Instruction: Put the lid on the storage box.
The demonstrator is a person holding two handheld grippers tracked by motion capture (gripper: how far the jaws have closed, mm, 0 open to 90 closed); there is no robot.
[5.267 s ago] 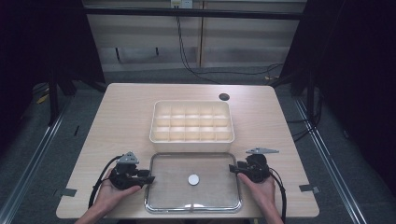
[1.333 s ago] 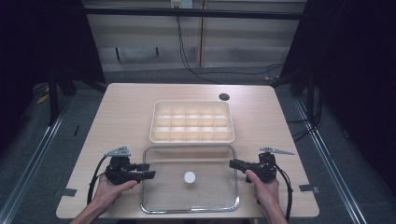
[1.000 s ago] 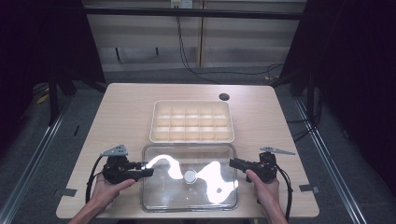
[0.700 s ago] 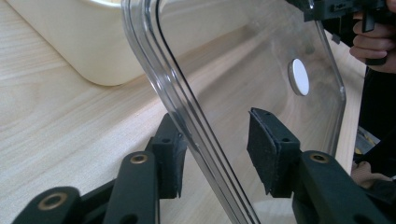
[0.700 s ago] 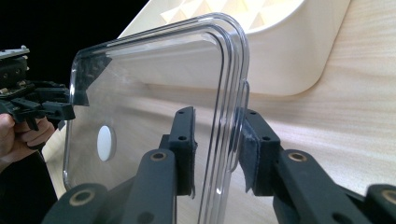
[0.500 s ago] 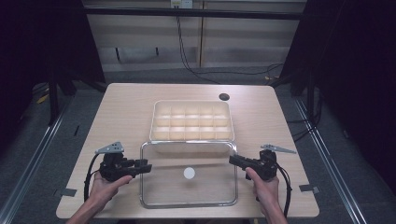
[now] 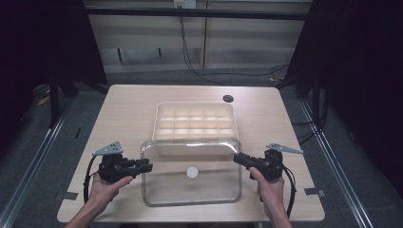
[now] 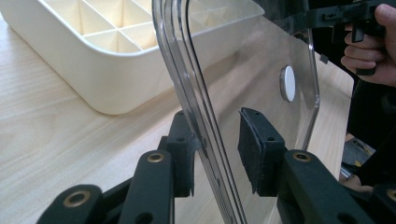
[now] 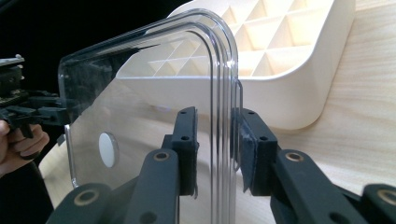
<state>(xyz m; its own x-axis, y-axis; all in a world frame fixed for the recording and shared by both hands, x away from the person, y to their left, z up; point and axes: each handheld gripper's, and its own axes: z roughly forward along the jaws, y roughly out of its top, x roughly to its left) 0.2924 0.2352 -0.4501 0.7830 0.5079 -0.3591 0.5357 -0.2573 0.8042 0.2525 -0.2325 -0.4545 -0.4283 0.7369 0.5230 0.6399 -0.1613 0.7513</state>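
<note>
Clear lid (image 7: 191,190) hangs between the two grippers, lifted off the table (image 7: 128,104), its far edge overlapping the near wall of the cream compartment tray (image 7: 194,121) as seen from above.

L gripper (image 7: 146,166) sits at the lid's left edge, jaws pointing inward toward the R one. In the left gripper view its jaws have just been closing w/ the lid rim (image 8: 196,116) between them: one pad is against the rim, the other stands a little off the clear sheet, so the grip isn't fully pinched there.

R gripper (image 7: 239,159) is at the lid's right edge, jaws pointing inward. In the right gripper view the jaws stand narrow around the stepped rim (image 9: 224,93), both pads up against it: clamped on the lid.

White round disc (image 7: 192,172) sits mid-lid, about midway between the two sets of jaws. Tray lies just beyond both grippers, open, empty compartments showing. A hand (image 7: 107,187) holds each gripper from the near side.
</note>
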